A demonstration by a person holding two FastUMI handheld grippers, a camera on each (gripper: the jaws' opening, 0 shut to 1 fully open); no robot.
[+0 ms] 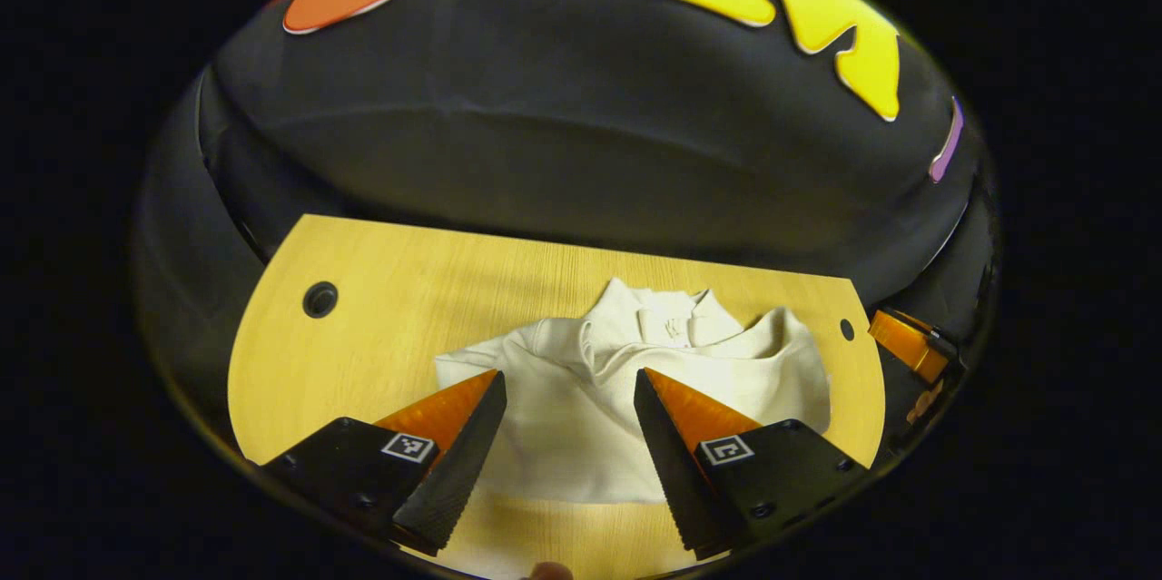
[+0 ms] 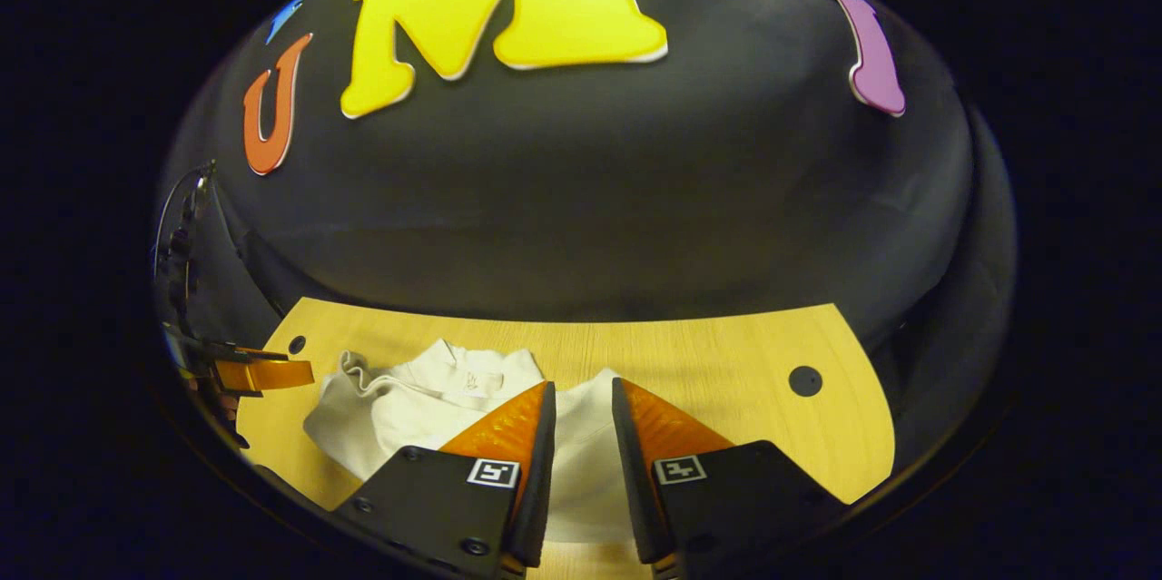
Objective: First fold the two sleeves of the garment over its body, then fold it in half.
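Garment (image 2: 408,421) lower part hidden behind right gripper (image 2: 581,398) fingers; sleeves indistinguishable in bunched cloth.

A light wooden desk (image 1: 381,326) with a fine straight grain stands in the booth, its far corners cut off at a slant. A round dark hole (image 1: 320,299) sits near one far corner, and a smaller one (image 1: 846,329) near the other. Behind the desk hangs a black cloth wall (image 1: 563,108), bulging and creased in soft folds. The light falls warm on the desk top, while the cloth stays dim. At the booth's side stands what may be a dark stand with cables (image 2: 182,226), too blurred to tell.
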